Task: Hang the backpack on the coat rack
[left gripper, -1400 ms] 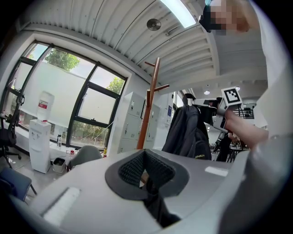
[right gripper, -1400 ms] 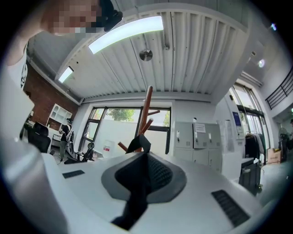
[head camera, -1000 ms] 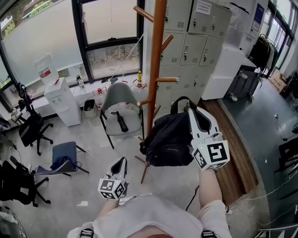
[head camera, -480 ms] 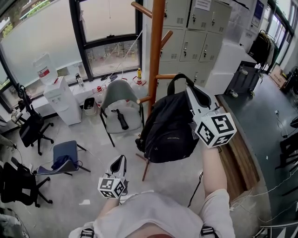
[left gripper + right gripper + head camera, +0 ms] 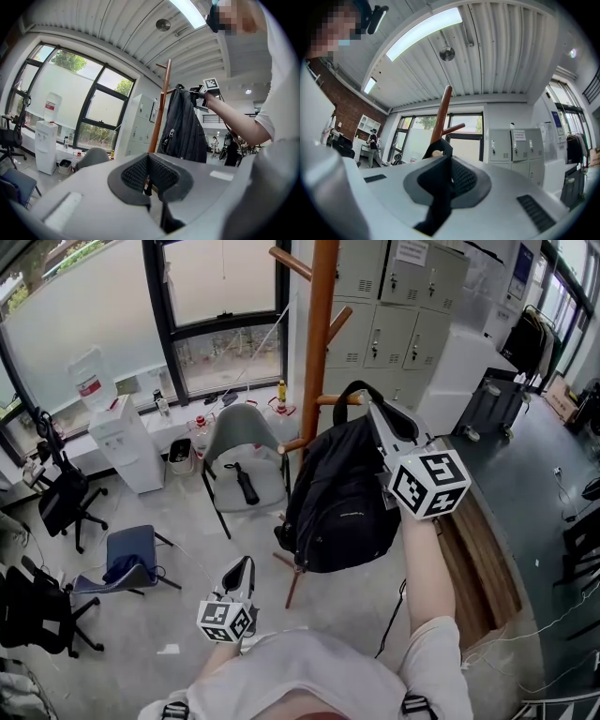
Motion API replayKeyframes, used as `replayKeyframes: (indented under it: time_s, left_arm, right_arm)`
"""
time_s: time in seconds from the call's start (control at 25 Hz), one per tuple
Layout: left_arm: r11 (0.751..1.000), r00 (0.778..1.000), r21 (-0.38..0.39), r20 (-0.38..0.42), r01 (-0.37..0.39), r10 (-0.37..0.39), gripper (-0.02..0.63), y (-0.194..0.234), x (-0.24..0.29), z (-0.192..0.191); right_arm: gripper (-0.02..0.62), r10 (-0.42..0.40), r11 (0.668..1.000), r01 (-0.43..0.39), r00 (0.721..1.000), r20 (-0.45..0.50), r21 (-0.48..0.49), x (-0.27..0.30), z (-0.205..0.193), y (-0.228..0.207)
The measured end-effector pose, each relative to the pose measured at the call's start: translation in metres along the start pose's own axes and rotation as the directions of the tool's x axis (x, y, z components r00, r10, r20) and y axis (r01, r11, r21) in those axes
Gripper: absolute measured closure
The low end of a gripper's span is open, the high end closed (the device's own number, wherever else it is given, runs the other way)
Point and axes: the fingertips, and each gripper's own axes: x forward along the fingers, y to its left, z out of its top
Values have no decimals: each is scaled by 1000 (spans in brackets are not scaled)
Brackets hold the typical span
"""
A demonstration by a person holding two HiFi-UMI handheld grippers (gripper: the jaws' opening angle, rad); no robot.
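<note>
A black backpack hangs from its top handle, and my right gripper is shut on that handle, held high beside the wooden coat rack. The handle loop lies at the tip of a side peg. In the right gripper view the black strap is pinched between the pads of the right gripper, with the peg's round end just ahead and the pole behind. My left gripper stays low, shut and holding nothing. The left gripper view shows the backpack against the rack.
A grey chair with a black umbrella on it stands left of the rack's base. A water dispenser, office chairs and a blue seat are at the left. Grey lockers stand behind, a wooden platform to the right.
My right gripper lifted the backpack and carried it toward the rack; the handle loop now sits at the side peg's tip. The left gripper stayed put.
</note>
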Motion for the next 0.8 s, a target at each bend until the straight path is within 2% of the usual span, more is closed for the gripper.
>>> replayKeyframes:
  time_s: [0.16, 0.4, 0.56, 0.8]
  left_arm:
    - [1000, 1000, -6, -3, -4, 4, 597, 0, 0, 0]
    - [1000, 1000, -10, -11, -7, 7, 595, 6, -1, -3]
    - [1000, 1000, -8, -13, -3, 3, 595, 7, 1, -3]
    - [1000, 1000, -4, -19, 10, -10, 595, 1, 3, -2]
  right_arm:
    - [574, -1, 1000, 1, 1000, -13, 7, 6, -6, -2]
    - [574, -19, 998, 23, 998, -62, 57, 8, -38, -4]
    - [574, -19, 999, 21, 997, -73, 34, 10, -45, -1]
    - [527, -21, 999, 19, 997, -77, -28, 9, -50, 7]
